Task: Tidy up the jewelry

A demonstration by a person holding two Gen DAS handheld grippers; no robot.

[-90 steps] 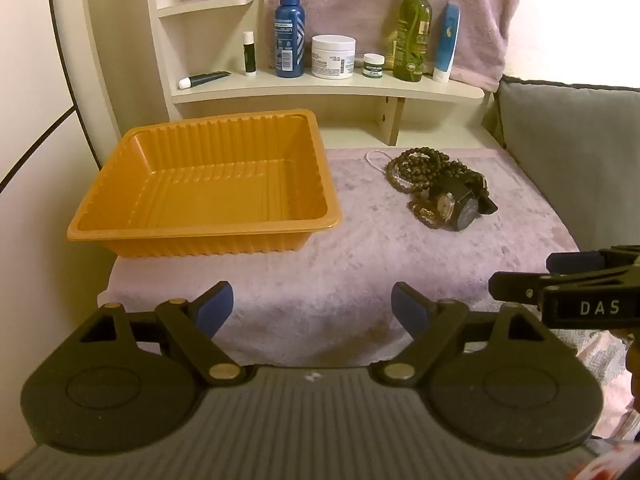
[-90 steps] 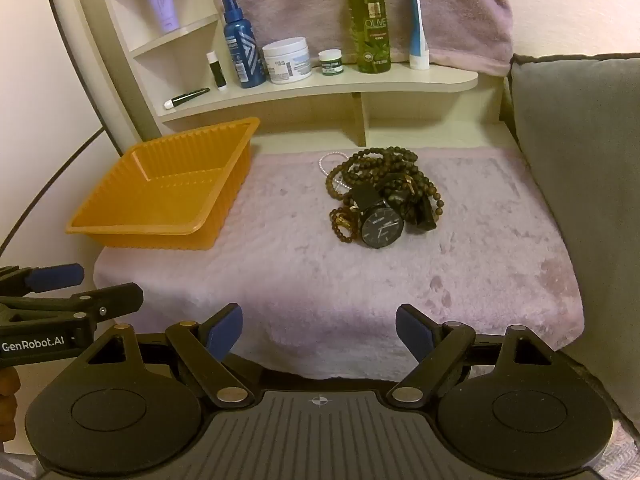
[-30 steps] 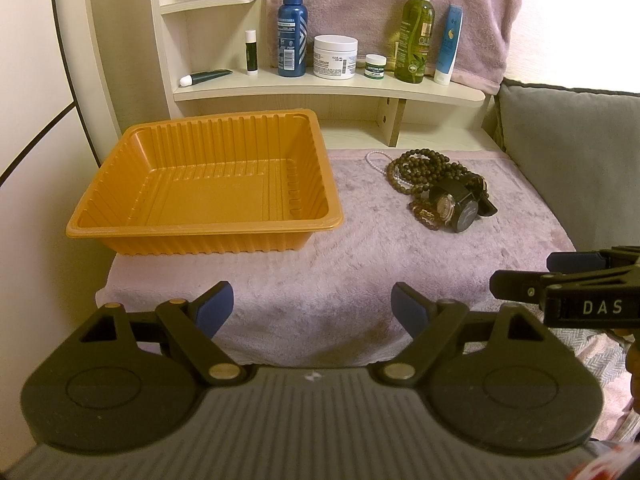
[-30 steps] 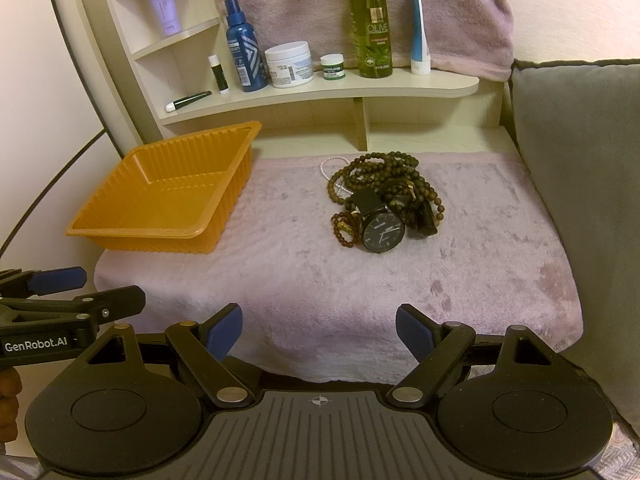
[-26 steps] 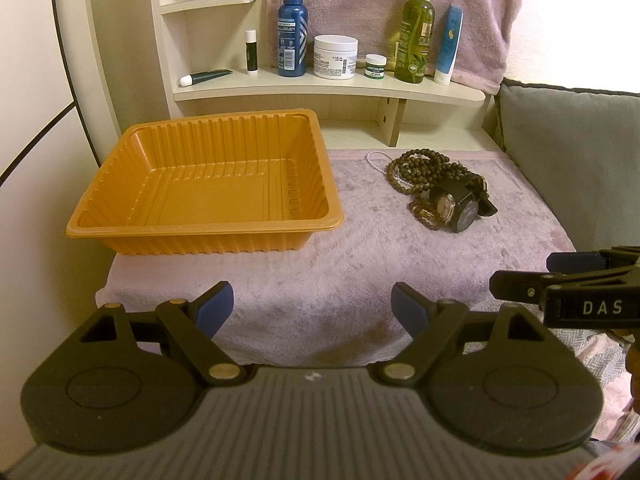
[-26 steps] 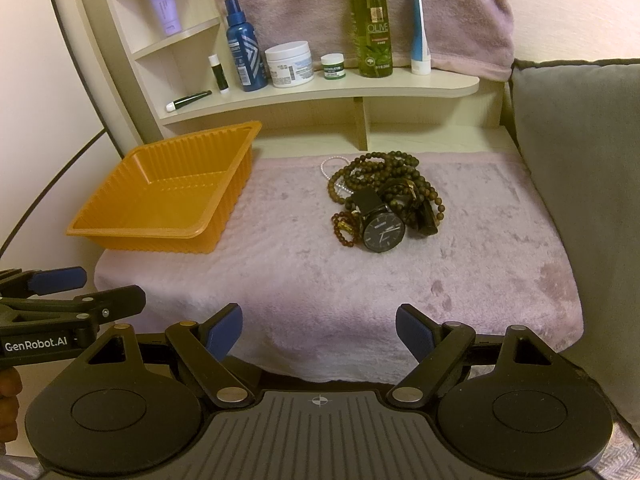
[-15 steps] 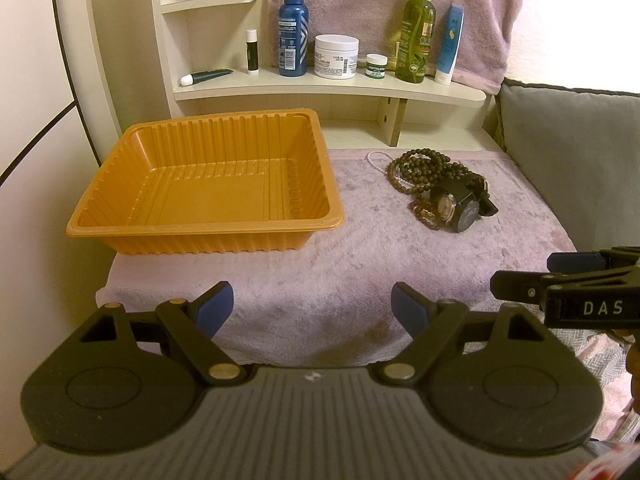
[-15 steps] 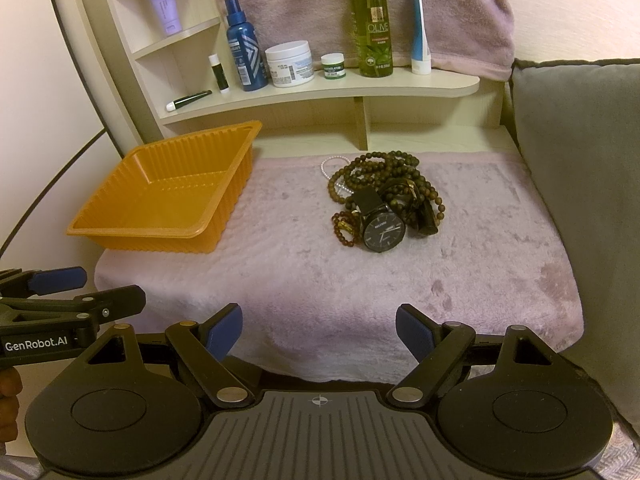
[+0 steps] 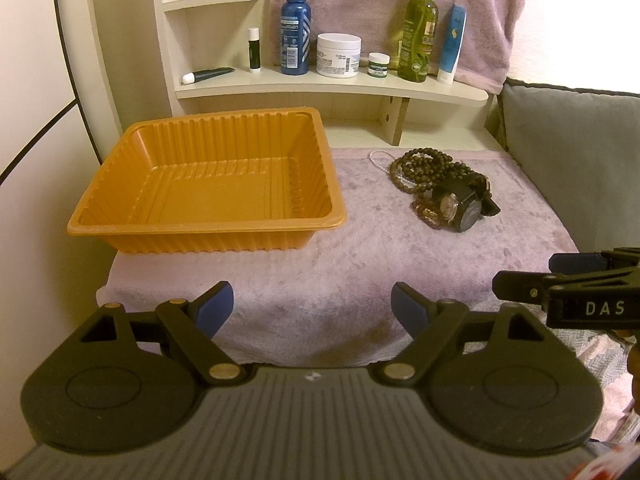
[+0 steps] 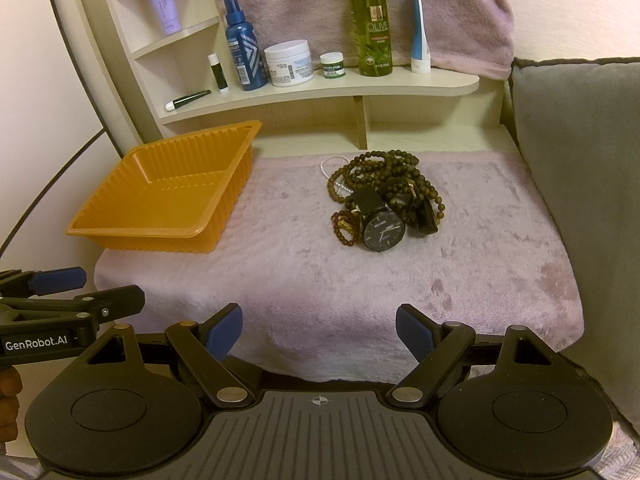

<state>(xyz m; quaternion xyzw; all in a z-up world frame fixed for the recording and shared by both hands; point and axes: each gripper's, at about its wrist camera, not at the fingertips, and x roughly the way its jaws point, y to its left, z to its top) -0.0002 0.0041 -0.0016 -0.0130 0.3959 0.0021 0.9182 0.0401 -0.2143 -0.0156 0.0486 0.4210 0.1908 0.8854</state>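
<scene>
The left gripper (image 9: 312, 307) is hovering over the near edge of the pink plush cloth (image 9: 360, 264), and its blue-padded fingers (image 9: 214, 306) are standing wide apart with nothing between them. The right gripper (image 10: 319, 330) is hovering beside it, at the same near edge, and its fingers (image 10: 414, 334) are also spread wide and holding nothing. The jewelry is lying in one tangled pile on the cloth, well apart from both grippers, toward the back right. In this pile a black wristwatch (image 10: 382, 229) is resting with its dial facing up, a long string of dark brown beads (image 10: 384, 166) is coiling behind and around it, a small white pearl strand (image 10: 332, 168) is showing at the back left of the pile, and a reddish bead bracelet (image 10: 342, 228) is touching the watch on its left side. The orange plastic tray (image 9: 120, 216) is sitting on the left part of the cloth, near the pile but not touching it. Behind, a curved shelf (image 9: 440, 94) is carrying bottles and jars, and a grey cushion (image 10: 580, 168) is standing on the right.
</scene>
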